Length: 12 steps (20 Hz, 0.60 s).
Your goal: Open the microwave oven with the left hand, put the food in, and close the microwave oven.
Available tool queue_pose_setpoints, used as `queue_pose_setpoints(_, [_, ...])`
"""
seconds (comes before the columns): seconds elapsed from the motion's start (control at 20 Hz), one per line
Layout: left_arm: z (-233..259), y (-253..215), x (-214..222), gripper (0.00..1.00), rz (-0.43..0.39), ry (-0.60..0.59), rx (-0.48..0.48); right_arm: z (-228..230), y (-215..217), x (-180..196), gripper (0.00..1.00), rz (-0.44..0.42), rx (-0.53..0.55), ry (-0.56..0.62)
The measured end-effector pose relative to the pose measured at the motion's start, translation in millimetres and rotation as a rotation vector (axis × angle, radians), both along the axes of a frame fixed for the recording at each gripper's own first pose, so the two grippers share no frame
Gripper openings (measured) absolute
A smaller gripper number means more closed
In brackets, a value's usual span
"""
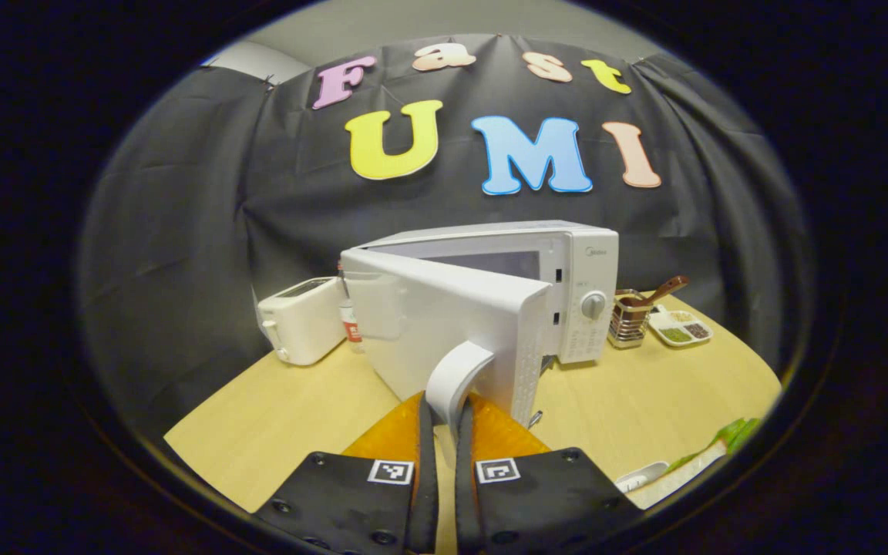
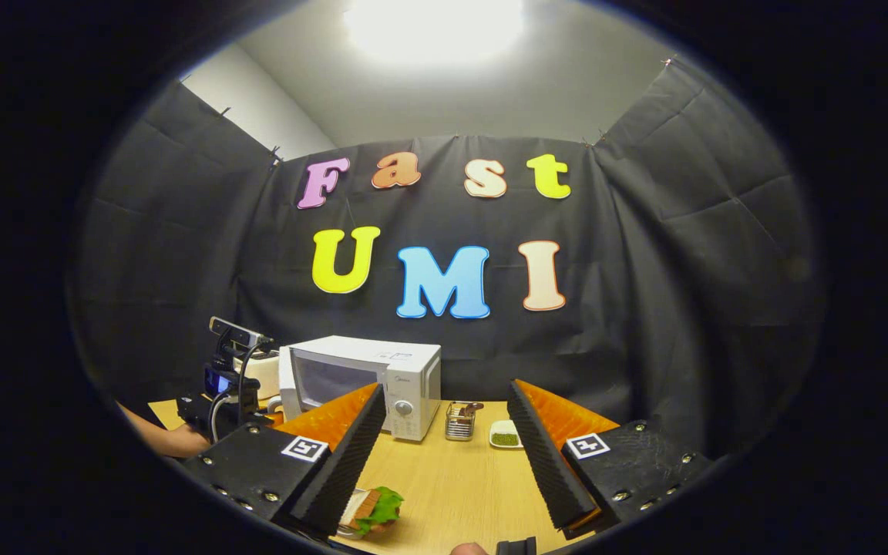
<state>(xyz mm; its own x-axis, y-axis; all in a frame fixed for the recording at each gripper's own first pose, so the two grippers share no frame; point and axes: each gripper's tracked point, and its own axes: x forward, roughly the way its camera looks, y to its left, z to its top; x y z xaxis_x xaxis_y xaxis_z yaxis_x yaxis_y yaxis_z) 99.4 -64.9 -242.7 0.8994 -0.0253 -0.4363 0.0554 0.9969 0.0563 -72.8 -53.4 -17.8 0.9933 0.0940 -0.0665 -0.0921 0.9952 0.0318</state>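
My left claw (image 1: 444, 420) is squeezing the white handle (image 1: 455, 374) of the microwave (image 1: 567, 270) door (image 1: 444, 316), w/ both fingers pinching it. Door is hanging part open, swung toward me. My right claw (image 2: 444, 455) is sitting wide apart over the table (image 2: 452, 486), holding nothing. The sandwich (image 2: 373, 509) is lying at 7 o'clock below it, near one finger. Toaster (image 1: 301, 320) is sitting at 9 o'clock of the microwave.

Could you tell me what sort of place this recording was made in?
Probably a mock kitchen set up in a booth: a microwave oven, a toaster and a utensil caddy stand on a wooden table.
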Motion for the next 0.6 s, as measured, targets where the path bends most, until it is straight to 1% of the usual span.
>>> queue_pose_setpoints(0.1, [1.2, 18.1, -6.6, 0.16, 0.0, -0.001, -0.005, 0.2, 14.8, -0.9, 0.96, 0.005, 0.012, 0.008])
queue_pose_setpoints(0.25, [-1.2, 43.3, -16.6, 0.16, -0.024, 0.003, -0.019, 6.4, 44.5, 0.2, 0.96, 0.004, 0.041, 0.008])
queue_pose_setpoints(0.6, [-0.5, 104.2, -27.1, 0.15, -0.073, -0.008, -0.036, 4.6, 115.0, 0.8, 0.96, -0.012, 0.051, 0.014])
